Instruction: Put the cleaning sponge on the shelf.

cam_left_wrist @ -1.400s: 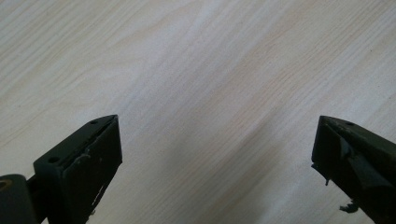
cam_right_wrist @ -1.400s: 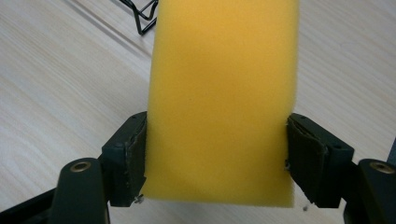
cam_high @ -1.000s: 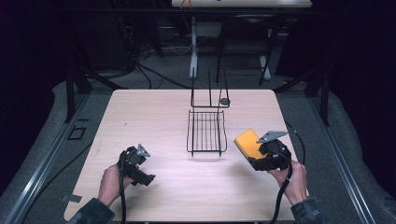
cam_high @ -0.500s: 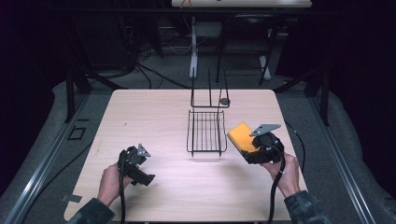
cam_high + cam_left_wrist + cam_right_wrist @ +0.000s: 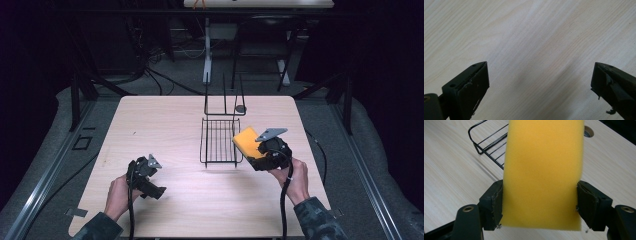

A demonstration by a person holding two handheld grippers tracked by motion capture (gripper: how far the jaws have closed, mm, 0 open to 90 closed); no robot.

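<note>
Dark room with cables and stand legs behind a pale wood worktop. High view: a black wire basket stands near the middle of the worktop, its tall wire handle rising at the far end; the right gripper, held in the person's right hand, carries a yellow sponge just beside the basket's right rim, the sponge's far edge touching or nearly touching the wires, though which cannot be told at this angle. The left gripper rests low over bare wood at the near left, well apart from the basket. Left gripper view: the two black jaws stand wide apart with nothing between them, only wood grain beyond. Right gripper view: the right gripper has its jaws pressed against the two long sides of the sponge, which stands up between them and hides much of the scene; a corner of the basket lies beyond at upper left, and a round hole in the worktop shows at upper right. Judged progress: the sponge is picked up and brought to the basket's side, so the grasp and most of the carry appear done; what seems left is to lift it over the rim, set it inside and let go.
</note>
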